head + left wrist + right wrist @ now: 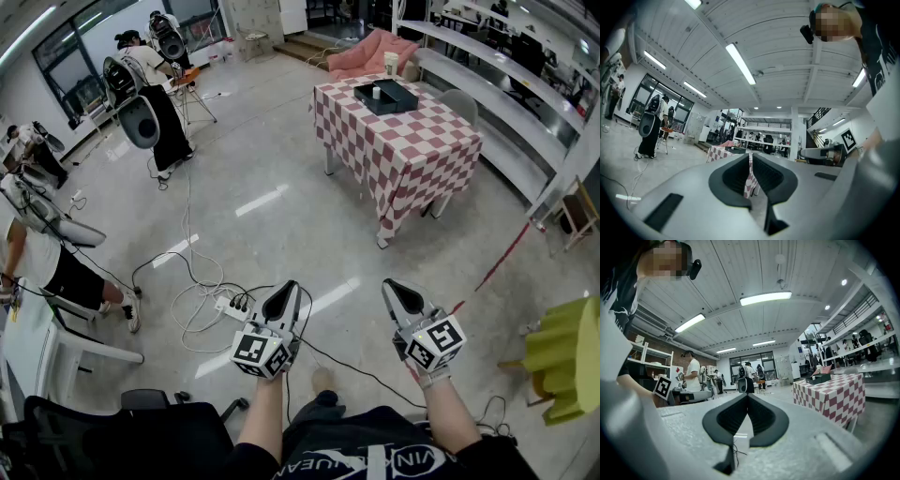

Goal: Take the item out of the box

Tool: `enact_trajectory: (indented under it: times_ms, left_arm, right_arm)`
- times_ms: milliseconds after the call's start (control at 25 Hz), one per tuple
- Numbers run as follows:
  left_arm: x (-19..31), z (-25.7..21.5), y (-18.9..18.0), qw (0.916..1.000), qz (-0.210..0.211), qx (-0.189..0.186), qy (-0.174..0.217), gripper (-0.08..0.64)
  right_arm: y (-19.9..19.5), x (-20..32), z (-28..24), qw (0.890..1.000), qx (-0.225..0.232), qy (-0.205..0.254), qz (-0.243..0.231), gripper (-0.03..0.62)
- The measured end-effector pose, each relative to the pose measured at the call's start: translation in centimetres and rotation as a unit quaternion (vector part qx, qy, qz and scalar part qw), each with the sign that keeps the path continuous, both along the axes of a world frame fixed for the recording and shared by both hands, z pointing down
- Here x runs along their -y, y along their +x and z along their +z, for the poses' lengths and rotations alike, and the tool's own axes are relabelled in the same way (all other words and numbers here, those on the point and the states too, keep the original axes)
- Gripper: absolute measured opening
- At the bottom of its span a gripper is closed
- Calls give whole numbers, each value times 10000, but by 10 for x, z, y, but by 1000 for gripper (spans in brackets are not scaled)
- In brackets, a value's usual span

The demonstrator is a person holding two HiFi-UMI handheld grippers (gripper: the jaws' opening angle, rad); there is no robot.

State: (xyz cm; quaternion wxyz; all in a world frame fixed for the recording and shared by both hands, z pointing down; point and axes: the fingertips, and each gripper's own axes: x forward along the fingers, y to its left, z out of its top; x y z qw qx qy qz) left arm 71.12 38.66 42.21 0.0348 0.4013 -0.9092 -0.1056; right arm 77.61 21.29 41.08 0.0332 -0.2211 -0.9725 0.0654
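A dark open box (pixel 384 97) lies on a table with a red-and-white checked cloth (pixel 412 150), far across the floor from me; a white cup (pixel 391 63) stands behind it. What is in the box cannot be made out. My left gripper (pixel 288 287) and right gripper (pixel 393 285) hover side by side over the floor, low in the head view, both shut and holding nothing. The left gripper (pixel 750 155) points at the table (pixel 718 152) and box (pixel 734 150). From the right gripper (pixel 747 394), table (pixel 834 394) and box (pixel 818 378) lie off to the right.
Cables and a power strip (pixel 230 302) lie on the floor ahead. A black office chair (pixel 131 422) stands at lower left, a yellow-green stool (pixel 562 356) at right. White shelving (pixel 525 84) runs behind the table. People with equipment (pixel 141 103) work at the back left.
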Motion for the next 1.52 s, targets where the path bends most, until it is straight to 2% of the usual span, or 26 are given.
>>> enact_trajectory:
  times_ms: [400, 640, 960, 1320, 1520]
  left_arm:
    - [-7, 13, -74, 9996, 249, 98, -84, 26]
    - [-10, 25, -95, 9998, 191, -93, -25, 26]
    - [3, 31, -127, 9995, 283, -138, -41, 26]
    - [21, 24, -210, 9997, 204, -36, -136, 26]
    - [40, 16, -262, 9996, 245, 9, -161, 26]
  right_arm:
    - [-76, -14, 13, 9998, -36, -94, 174, 6]
    - [-98, -20, 24, 9998, -135, -143, 94, 6]
    - [-133, -7, 37, 9990, -309, -163, 294, 6]
    - [-223, 5, 30, 9991, -134, -368, 180, 6]
    - [-273, 13, 33, 9990, -191, -405, 53, 6]
